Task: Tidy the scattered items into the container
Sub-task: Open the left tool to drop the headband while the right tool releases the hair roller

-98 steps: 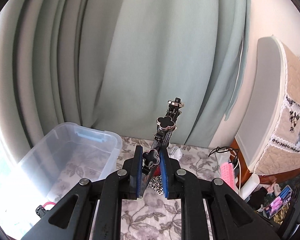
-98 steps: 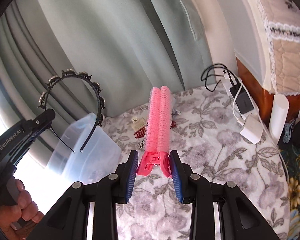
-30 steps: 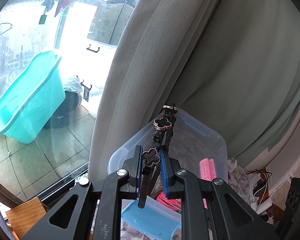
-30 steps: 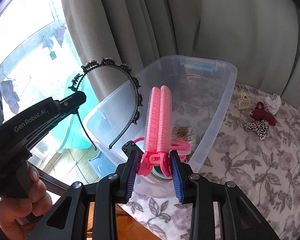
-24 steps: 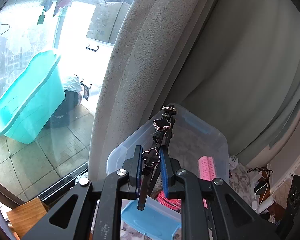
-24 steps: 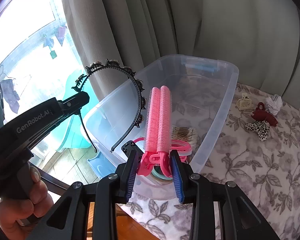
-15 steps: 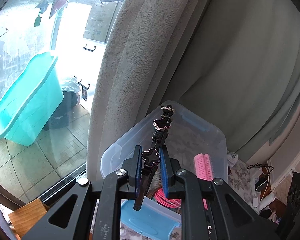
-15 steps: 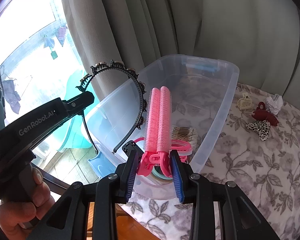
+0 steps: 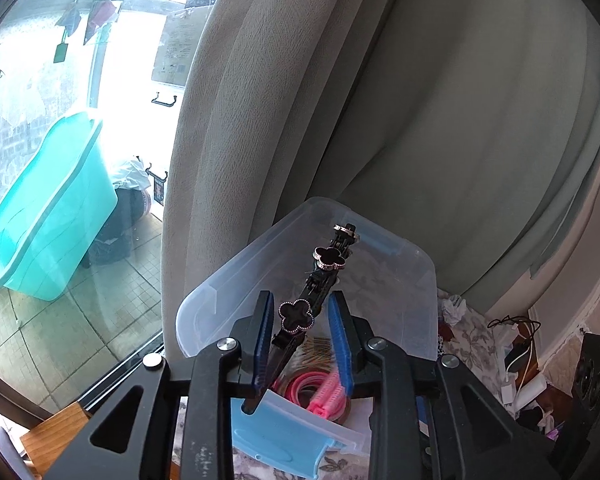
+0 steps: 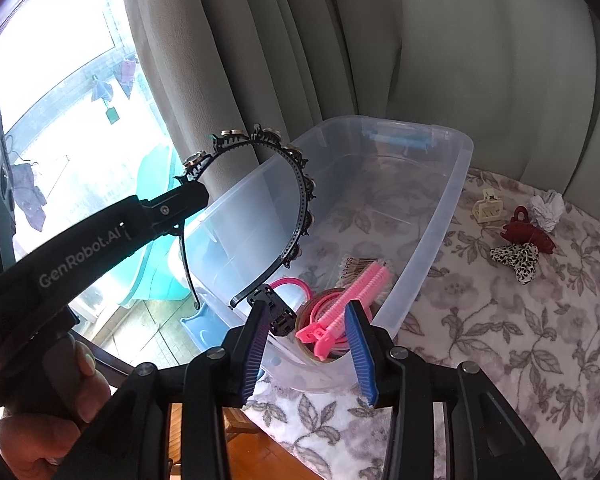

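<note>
Left gripper fingers parted, headband loose between them, over bin. Right gripper fingers spread wide, empty; pink clip seen lying in bin.

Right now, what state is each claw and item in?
Clear plastic bin: open-topped, partly filled.
Left claw: open.
Right claw: open, empty.
Black clover-studded headband: loose between left jaws, over bin.
Pink roller hair clip: lying inside bin.
Dark red claw clip: outside bin, on floral cloth.
</note>
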